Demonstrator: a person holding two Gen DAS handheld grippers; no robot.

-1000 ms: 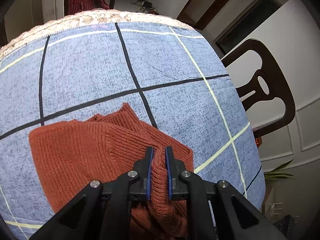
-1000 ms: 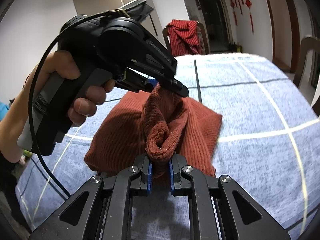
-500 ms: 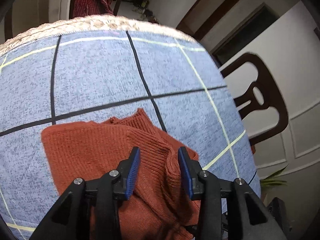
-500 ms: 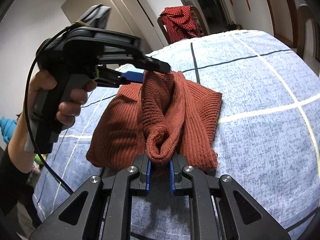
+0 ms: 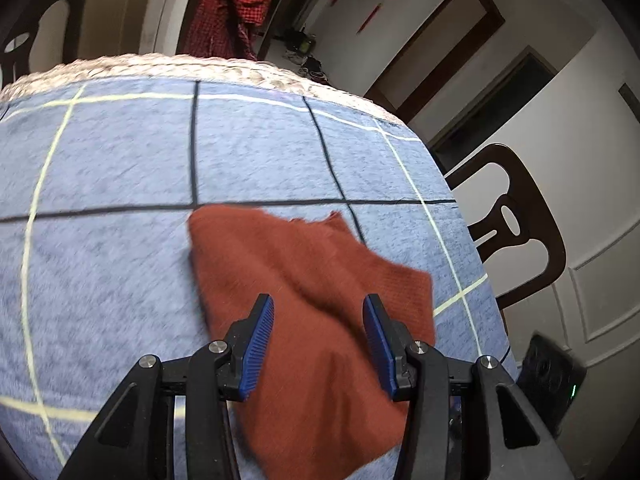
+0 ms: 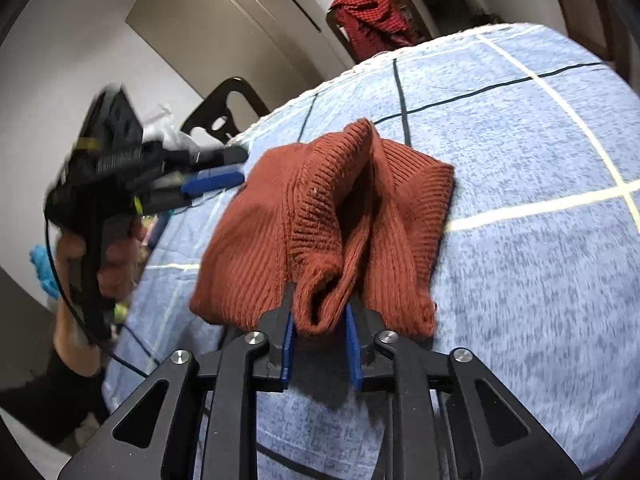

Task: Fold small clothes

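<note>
The rust-red knitted garment [image 6: 332,220] lies bunched on the blue checked cloth [image 6: 540,260] that covers the counter, in the middle of the right wrist view and in the lower middle of the left wrist view [image 5: 316,300]. It is ribbed, folded over on itself, with a deep crease running down its middle and a rolled edge hanging toward the lower centre of the right wrist frame.

That rolled edge sits between the blue pads of the right tool [image 6: 320,340], whose jaws are opening; the cloth fills the gap, and whether the pads press on it is not clear. The left tool [image 5: 318,344] hangs over the near part of the garment with its jaws apart and opening, nothing pinched between them (the knit simply lies beneath). In the right wrist view the left tool [image 6: 216,172] shows blurred at the left of the frame, held by a person's hand [image 6: 116,264], its tip just beside the garment's left edge and not touching it.

The cloth has dark and pale grid lines and a pale woven border [image 5: 160,66] at its far edge. A dark wooden chair [image 5: 516,232] stands at the right of the left wrist frame, and a red checked fabric [image 5: 236,4] is draped over another chair at the top. No containers are in view.
</note>
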